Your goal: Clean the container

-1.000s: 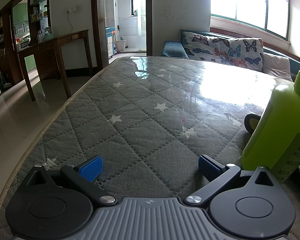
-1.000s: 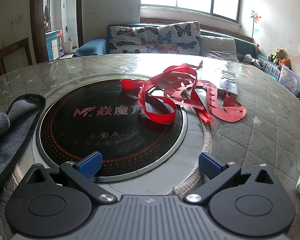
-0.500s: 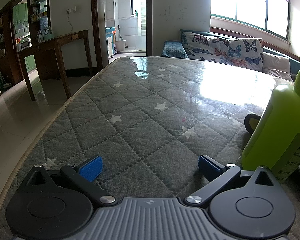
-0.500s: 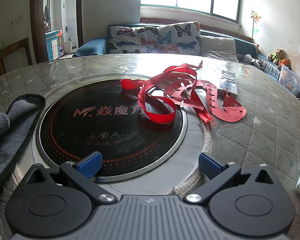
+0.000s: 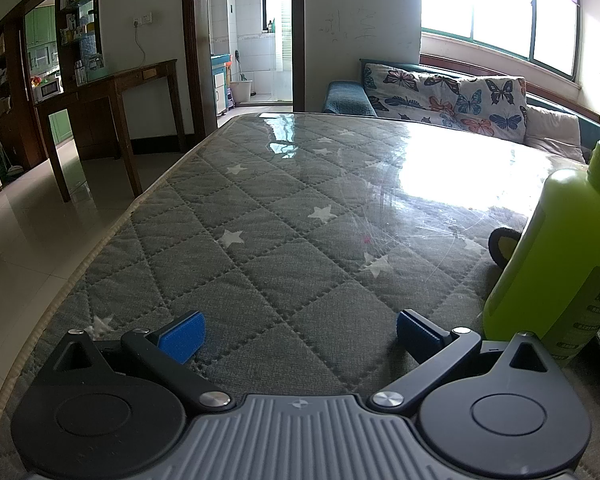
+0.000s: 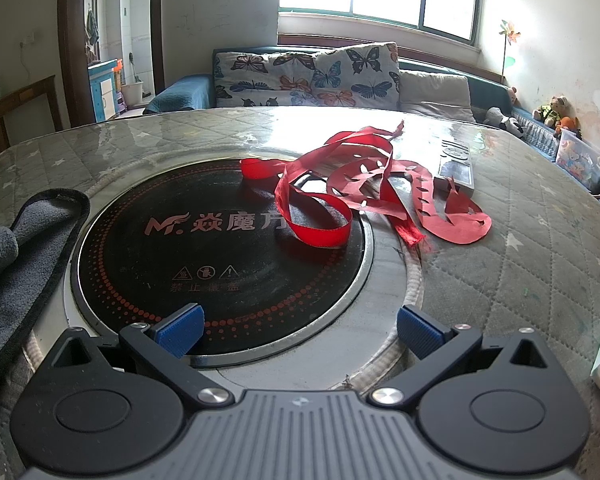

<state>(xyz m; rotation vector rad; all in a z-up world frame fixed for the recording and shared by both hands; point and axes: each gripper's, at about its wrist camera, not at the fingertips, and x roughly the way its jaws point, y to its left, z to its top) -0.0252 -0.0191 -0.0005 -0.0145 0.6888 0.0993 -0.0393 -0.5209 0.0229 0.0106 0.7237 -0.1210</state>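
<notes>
A round black induction cooktop [image 6: 204, 256] with red lettering is set into the quilted table [image 6: 540, 240], just ahead of my right gripper [image 6: 300, 330], which is open and empty. A tangle of red ribbon and cut red paper [image 6: 364, 192] lies over the cooktop's far right rim. A grey cloth [image 6: 16, 264] lies bunched at the cooktop's left. In the left wrist view my left gripper [image 5: 300, 334] is open and empty, low over the grey star-patterned table cover [image 5: 260, 216]. A lime-green bottle [image 5: 560, 264] stands just right of its right finger.
A remote control [image 6: 456, 166] lies behind the red paper. A black-and-yellow object [image 5: 504, 244] peeks from behind the green bottle. The table's left edge [image 5: 100, 248] drops to a tiled floor. A sofa with butterfly cushions [image 6: 308, 76] stands beyond the table.
</notes>
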